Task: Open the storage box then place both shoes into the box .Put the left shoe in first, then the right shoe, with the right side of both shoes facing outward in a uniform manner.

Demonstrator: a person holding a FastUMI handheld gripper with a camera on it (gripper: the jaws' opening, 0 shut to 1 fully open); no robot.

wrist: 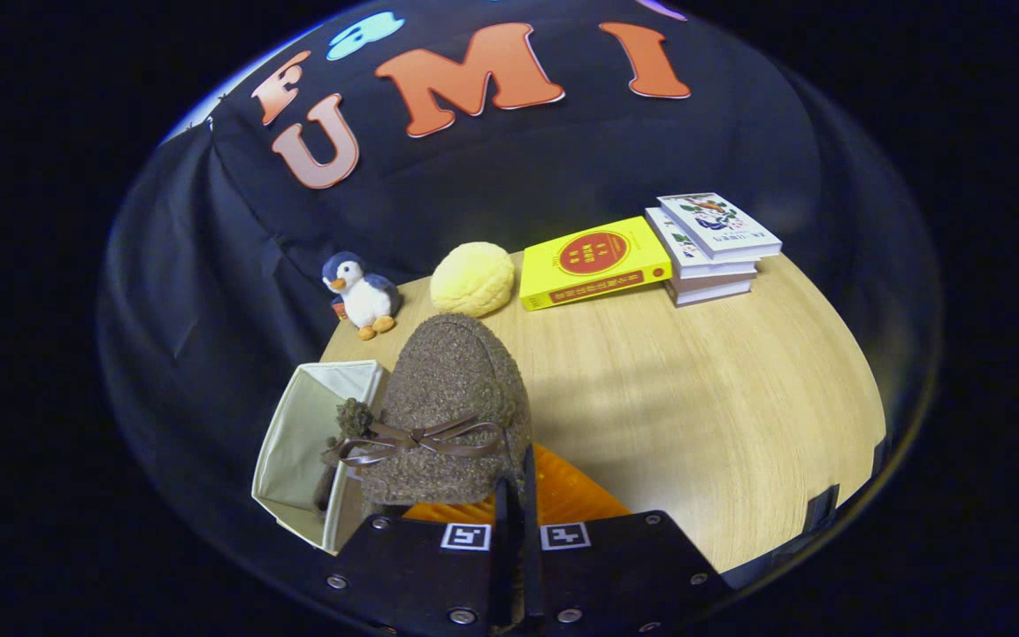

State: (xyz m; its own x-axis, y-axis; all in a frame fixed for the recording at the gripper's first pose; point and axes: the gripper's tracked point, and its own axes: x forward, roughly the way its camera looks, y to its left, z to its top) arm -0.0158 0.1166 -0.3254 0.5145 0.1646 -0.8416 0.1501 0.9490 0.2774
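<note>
A black cloth wall closes off the booth behind a light wooden table, whose bare grain runs out to the right of the fingers. Largest of what sits near the gripper is a brown, woolly-textured shoe, lifted just ahead of the fingers with its rounded toe pointing away toward the wall and a thin brown ribbon bow tied across its upper; its orange lining shows at the opening nearest the fingers. The two fingers stand almost together with only a narrow slit between them, and the rear edge of the shoe runs down into that slit, so the fingers appear to be pinched on the rim of the shoe. To the left of the shoe and partly behind it stands the storage box, a cream fabric one with its top open and its pale inside showing; a dark tuft of a second brown shoe appears at the box's edge, touching the held shoe in the view, though how deep it sits inside I cannot tell. Farther back on the table, near the wall, lies a stack of books with a yellow book just beside it to the left, then a round yellow plush, and, smallest, a toy penguin standing at the table's far left corner.
</note>
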